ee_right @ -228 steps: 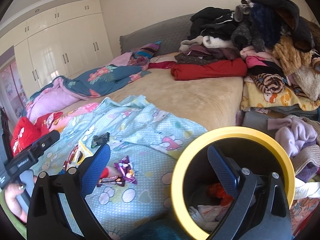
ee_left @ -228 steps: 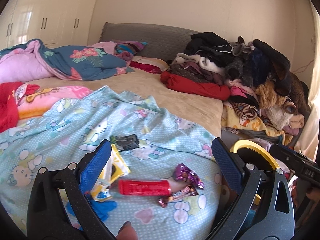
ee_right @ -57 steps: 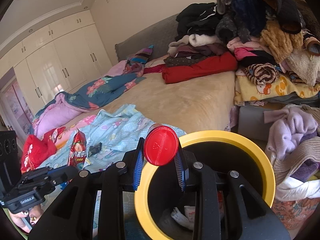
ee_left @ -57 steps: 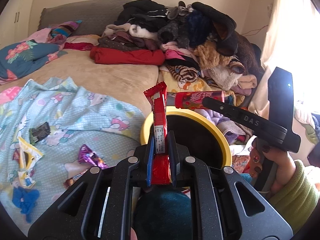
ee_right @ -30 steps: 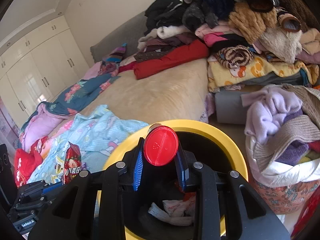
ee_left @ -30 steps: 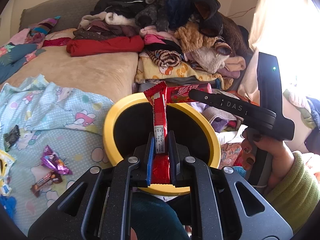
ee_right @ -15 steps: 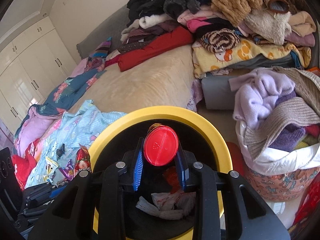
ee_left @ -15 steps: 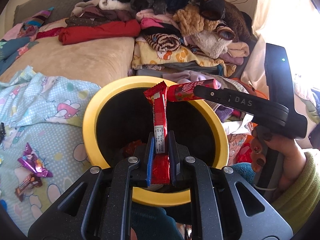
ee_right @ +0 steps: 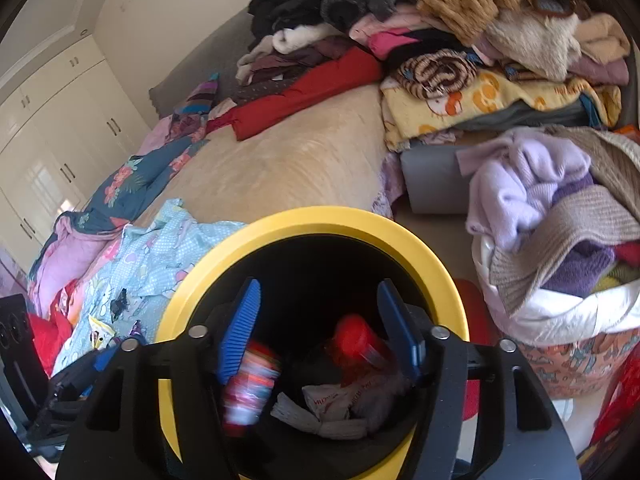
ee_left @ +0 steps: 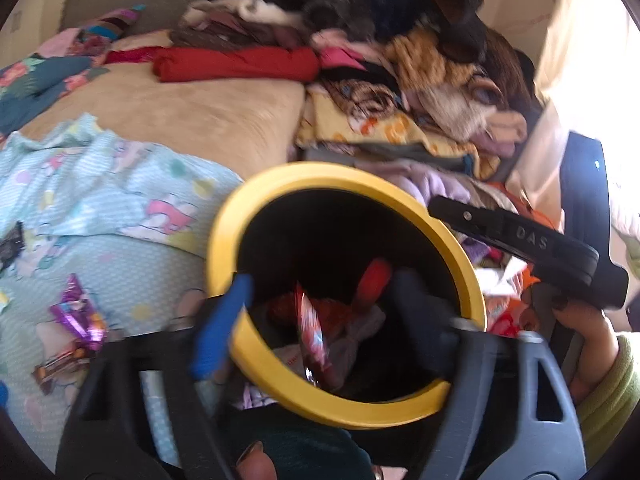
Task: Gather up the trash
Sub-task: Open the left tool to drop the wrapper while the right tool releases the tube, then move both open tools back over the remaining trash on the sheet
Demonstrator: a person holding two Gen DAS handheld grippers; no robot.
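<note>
- Left gripper (ee_left: 320, 316): jaws spread apart, nothing between them, poised over the mouth of the bin; view blurred.
- Right gripper (ee_right: 320, 328): jaws likewise parted and empty, directly above the bin opening.
- Yellow-rimmed bin (ee_right: 192, 300): black inside, standing beside the bed (ee_right: 288, 164); contains crumpled white paper (ee_right: 320, 412) at the bottom.
- Red snack wrapper (ee_left: 312, 336): inside the bin, below and between the left gripper's fingers, clear of both; blurred.
- Red-capped tube (ee_right: 356, 344): inside the bin, below the right gripper, nearer its right finger, not touched.
- Purple candy wrapper (ee_left: 78, 316): on the light-blue cartoon blanket (ee_left: 100, 200), left of the bin.
- Black wrapper (ee_left: 10, 240): on the same blanket, further left.
- Clothes pile (ee_right: 460, 20): on the far side of the bed.
</note>
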